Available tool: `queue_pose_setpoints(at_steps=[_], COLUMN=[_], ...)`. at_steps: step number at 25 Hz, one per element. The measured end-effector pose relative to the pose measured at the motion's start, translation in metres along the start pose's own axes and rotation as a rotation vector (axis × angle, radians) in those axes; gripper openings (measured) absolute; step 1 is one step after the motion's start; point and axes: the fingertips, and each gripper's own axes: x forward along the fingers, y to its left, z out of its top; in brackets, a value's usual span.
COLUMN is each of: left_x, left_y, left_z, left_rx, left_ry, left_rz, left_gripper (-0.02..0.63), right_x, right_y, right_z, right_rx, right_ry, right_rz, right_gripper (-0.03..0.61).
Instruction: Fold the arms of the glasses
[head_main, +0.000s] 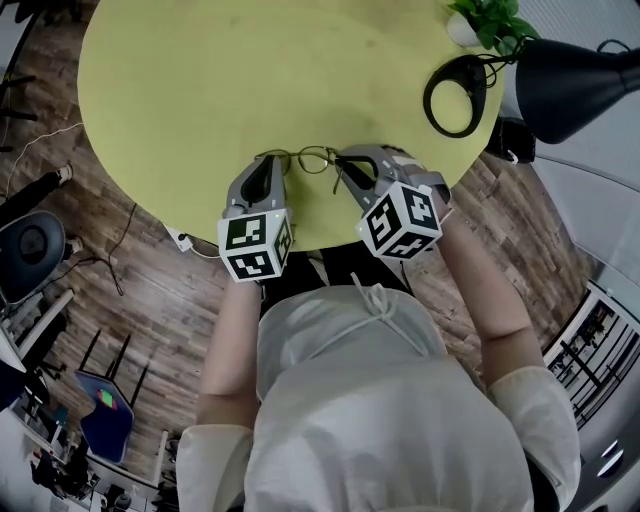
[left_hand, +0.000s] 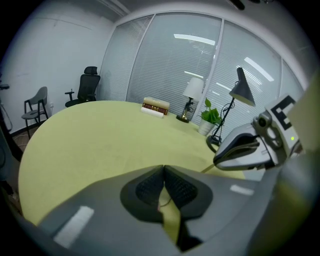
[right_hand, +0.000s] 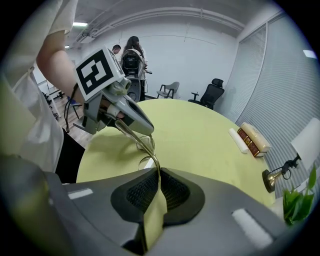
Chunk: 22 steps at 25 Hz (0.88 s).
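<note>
Thin metal-framed glasses (head_main: 308, 156) hang just above the near edge of the round yellow-green table (head_main: 200, 100), held between both grippers. My left gripper (head_main: 272, 162) is at their left end; in the left gripper view its jaws (left_hand: 163, 170) are shut, with a thin bit of wire showing between the pads. My right gripper (head_main: 345, 163) is at their right end. In the right gripper view it (right_hand: 159, 172) is shut on one slim arm, which curves up toward the left gripper (right_hand: 125, 112). Both lenses (right_hand: 145, 146) hang below that arm.
A black desk lamp (head_main: 570, 75) with a ring base (head_main: 455, 95) and a potted plant (head_main: 490, 20) stand at the table's far right. Stacked books (left_hand: 156, 106) and a small table lamp (left_hand: 192, 90) sit at the far edge. Chairs and people stand beyond.
</note>
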Motion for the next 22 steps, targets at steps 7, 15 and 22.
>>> queue_pose_setpoints(at_steps=[7, 15, 22], left_x=[-0.008, 0.001, 0.004], left_y=[0.001, 0.015, 0.009], left_z=[-0.041, -0.05, -0.055], left_rx=[-0.075, -0.215, -0.166], left_ry=[0.093, 0.15, 0.19], left_rz=[0.004, 0.003, -0.013], left_gripper=[0.006, 0.006, 0.006], right_x=[0.0, 0.001, 0.003], right_y=[0.0, -0.002, 0.006], right_z=[0.001, 0.007, 0.018], right_rx=[-0.014, -0.043, -0.157], right_ry=[0.009, 0.014, 0.036], right_rz=[0.003, 0.011, 0.04], right_gripper=[0.015, 0.016, 0.016])
